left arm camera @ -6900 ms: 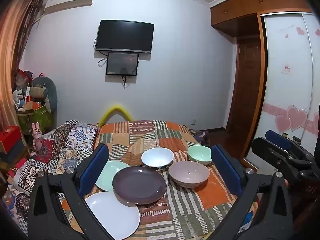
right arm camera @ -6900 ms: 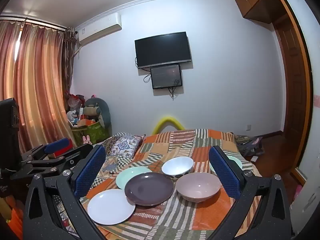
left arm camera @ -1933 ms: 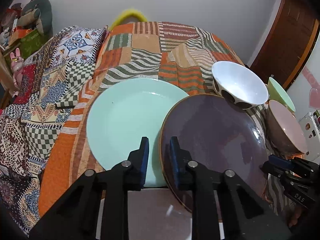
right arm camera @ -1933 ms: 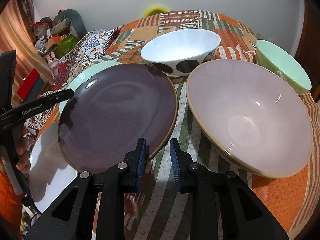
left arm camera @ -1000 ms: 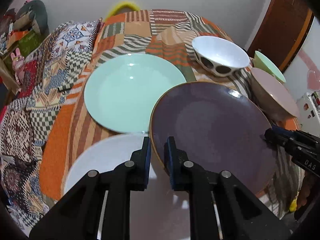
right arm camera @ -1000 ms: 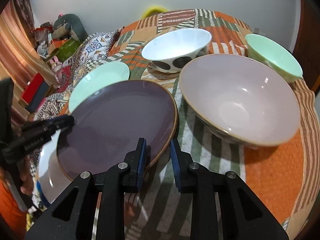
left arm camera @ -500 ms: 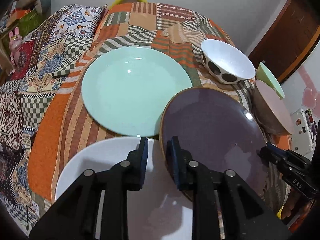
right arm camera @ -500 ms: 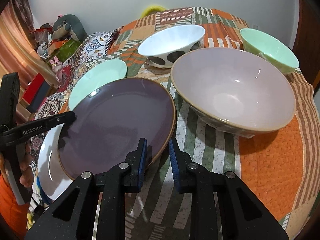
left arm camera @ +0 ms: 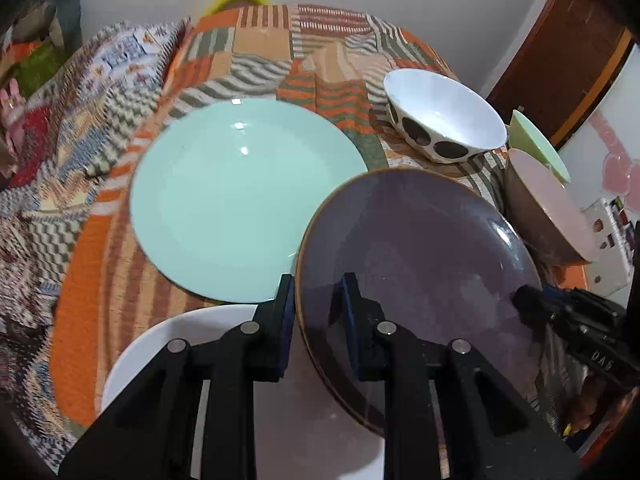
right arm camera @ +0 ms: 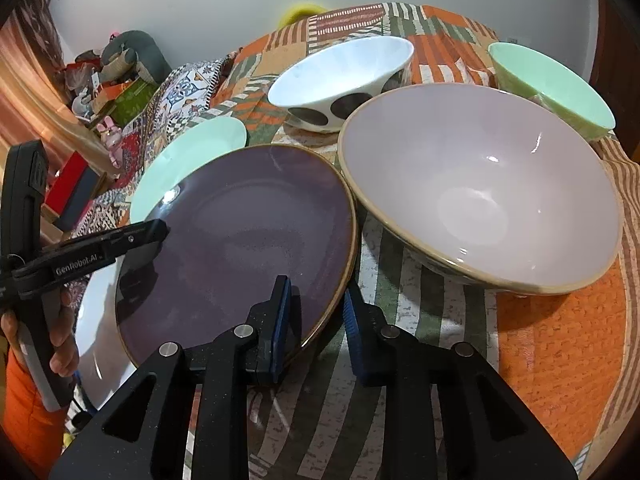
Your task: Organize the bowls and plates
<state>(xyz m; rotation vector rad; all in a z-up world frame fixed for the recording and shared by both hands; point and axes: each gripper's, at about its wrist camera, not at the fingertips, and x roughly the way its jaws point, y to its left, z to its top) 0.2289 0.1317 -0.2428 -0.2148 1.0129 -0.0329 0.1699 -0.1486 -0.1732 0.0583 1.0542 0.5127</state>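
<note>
A dark purple plate (left arm camera: 416,256) is held by both grippers, one on each side of its rim. My left gripper (left arm camera: 318,300) is shut on its left rim. My right gripper (right arm camera: 316,308) is shut on the rim of the purple plate (right arm camera: 240,240) at the near right edge. The plate hangs over a white plate (left arm camera: 180,344), which also shows in the right wrist view (right arm camera: 96,320). A mint green plate (left arm camera: 240,200) lies behind on the patchwork cloth. A pink bowl (right arm camera: 480,200), a white bowl with dark spots (right arm camera: 340,76) and a mint green bowl (right arm camera: 552,88) stand to the right.
The dishes rest on a table with an orange and green patchwork cloth (left arm camera: 280,60). A patterned blanket (left arm camera: 60,140) lies to the left. Toys and boxes (right arm camera: 112,92) are piled by the far wall. A wooden door (left arm camera: 560,60) is at the right.
The purple plate, held in both grippers, has shifted slightly over the white plate. Both grippers stay closed on its rim. The bowls and green plate have not moved.
</note>
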